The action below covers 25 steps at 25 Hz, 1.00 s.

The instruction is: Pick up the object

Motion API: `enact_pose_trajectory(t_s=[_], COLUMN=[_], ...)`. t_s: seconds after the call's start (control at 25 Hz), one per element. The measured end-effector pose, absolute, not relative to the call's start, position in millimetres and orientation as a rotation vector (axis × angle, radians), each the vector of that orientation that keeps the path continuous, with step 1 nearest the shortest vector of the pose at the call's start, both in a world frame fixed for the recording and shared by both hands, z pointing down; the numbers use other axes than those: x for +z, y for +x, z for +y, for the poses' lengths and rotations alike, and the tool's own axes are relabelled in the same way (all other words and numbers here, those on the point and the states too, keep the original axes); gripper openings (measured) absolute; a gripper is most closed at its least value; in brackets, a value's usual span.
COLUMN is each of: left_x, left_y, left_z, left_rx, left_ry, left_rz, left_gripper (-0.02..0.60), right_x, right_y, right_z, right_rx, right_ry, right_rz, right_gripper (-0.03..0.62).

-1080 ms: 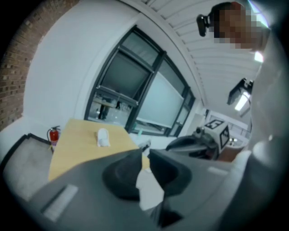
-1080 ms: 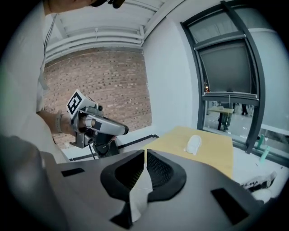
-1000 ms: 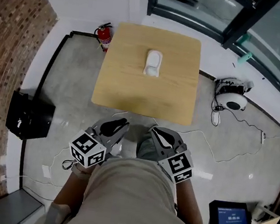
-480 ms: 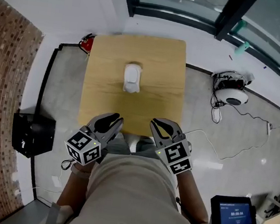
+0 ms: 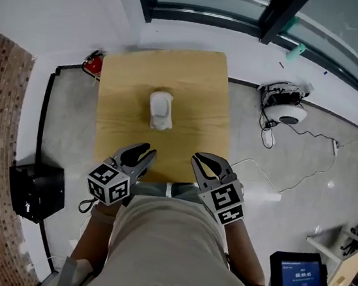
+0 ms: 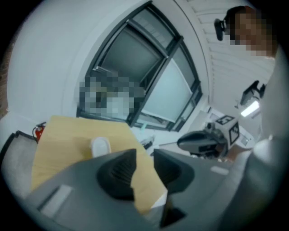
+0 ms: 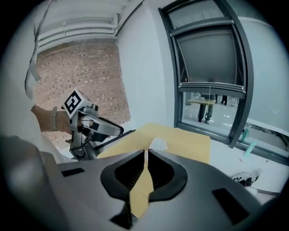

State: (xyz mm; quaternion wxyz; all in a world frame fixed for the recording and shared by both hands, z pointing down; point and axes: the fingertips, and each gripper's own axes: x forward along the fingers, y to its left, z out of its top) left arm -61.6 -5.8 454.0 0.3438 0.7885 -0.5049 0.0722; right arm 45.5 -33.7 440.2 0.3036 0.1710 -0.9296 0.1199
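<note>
Two grey hand-held two-jaw grippers sit at the near edge of a square light-wood table (image 5: 198, 90), side by side. Task's thing, a small white rounded plastic object (image 5: 160, 109), lies approx at table centre, well apart from both & untouched. On the left gripper (image 5: 143, 152) the jaws are a little apart & opening, nothing btwn them. On the right gripper (image 5: 198, 159) the jaws are together bar a hairline slit, empty. Red fire extinguisher (image 5: 93, 64) stands by the table's far-left corner; black box (image 5: 36, 191) on grey floor at left; white round device w/ cables (image 5: 285, 111) at right.
</note>
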Motion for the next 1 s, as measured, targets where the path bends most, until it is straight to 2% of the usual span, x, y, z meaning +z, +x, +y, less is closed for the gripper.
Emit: enact_pose_trajectory(t_s=[0.12, 0.24, 0.36, 0.72, 1.0], left_x=[488, 536, 576, 677, 697], left_y=[-87, -110, -113, -74, -62], left_z=[-34, -51, -73, -98, -119], left_rx=[0.181, 0.308, 0.569, 1.413, 1.523], left_ry=[2.007, 2.043, 2.137, 2.334, 2.363], left_rz=[-1.270, -1.202, -1.116, -0.722, -0.743], left_gripper=[0.132, 0.164, 0.205, 0.257, 0.256], right_x=[443, 452, 455, 457, 463], right_y=[36, 22, 26, 54, 63], right_z=[-41, -34, -39, -52, -52], right_rx=[0.318, 0.310, 0.319, 0.422, 0.458], right_ry=[0.518, 0.594, 0.664, 0.831, 0.863], right_rz=[-2.414, -2.361, -2.305, -2.200, -2.159], right_gripper=[0.011, 0.011, 0.011, 0.011, 0.011])
